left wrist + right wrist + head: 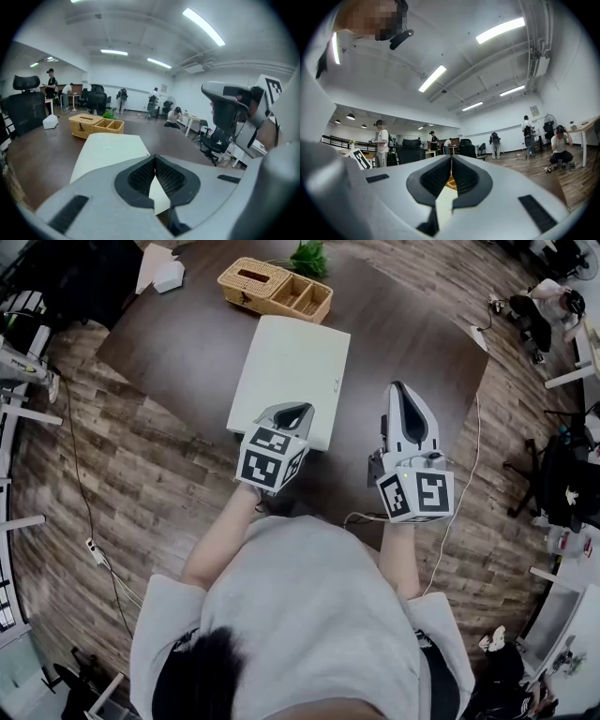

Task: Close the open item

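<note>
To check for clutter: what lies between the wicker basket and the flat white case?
Nothing. The head view shows only a narrow strip of bare dark table between the wicker basket and the flat white case.

Dark table [169,348]; flat white box [291,371], wicker basket [272,289]

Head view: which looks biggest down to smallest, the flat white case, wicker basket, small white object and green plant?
1. flat white case
2. wicker basket
3. small white object and green plant: they look about alike, so I won't rank them.
</note>
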Tool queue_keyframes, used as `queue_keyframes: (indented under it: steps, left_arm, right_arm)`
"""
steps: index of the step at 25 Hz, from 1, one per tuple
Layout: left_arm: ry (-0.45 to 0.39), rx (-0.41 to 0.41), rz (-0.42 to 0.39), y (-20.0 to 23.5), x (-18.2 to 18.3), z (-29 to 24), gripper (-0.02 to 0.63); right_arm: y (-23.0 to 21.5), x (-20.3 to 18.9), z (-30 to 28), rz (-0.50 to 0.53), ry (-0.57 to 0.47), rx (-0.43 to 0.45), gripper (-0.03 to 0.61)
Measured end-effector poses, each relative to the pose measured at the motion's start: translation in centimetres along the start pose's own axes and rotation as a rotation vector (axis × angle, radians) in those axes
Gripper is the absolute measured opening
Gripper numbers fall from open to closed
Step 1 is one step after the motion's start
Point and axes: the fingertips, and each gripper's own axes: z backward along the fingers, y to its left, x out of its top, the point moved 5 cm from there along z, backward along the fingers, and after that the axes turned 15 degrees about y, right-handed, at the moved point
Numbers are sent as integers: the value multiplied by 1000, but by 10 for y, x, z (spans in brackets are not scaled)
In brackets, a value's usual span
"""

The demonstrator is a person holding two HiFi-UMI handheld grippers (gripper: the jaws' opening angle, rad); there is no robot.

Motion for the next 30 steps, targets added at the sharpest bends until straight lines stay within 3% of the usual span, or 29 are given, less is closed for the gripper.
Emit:
queue_keyframes:
  steps: [16,30]
  left_arm:
    - [-299,48,-32,34,7,123,9]
    - [-447,135,-41,67,-6,195,9]
  right_arm:
    - [67,3,14,50,8,-34,13]
    - [118,5,25,88,8,-69,14]
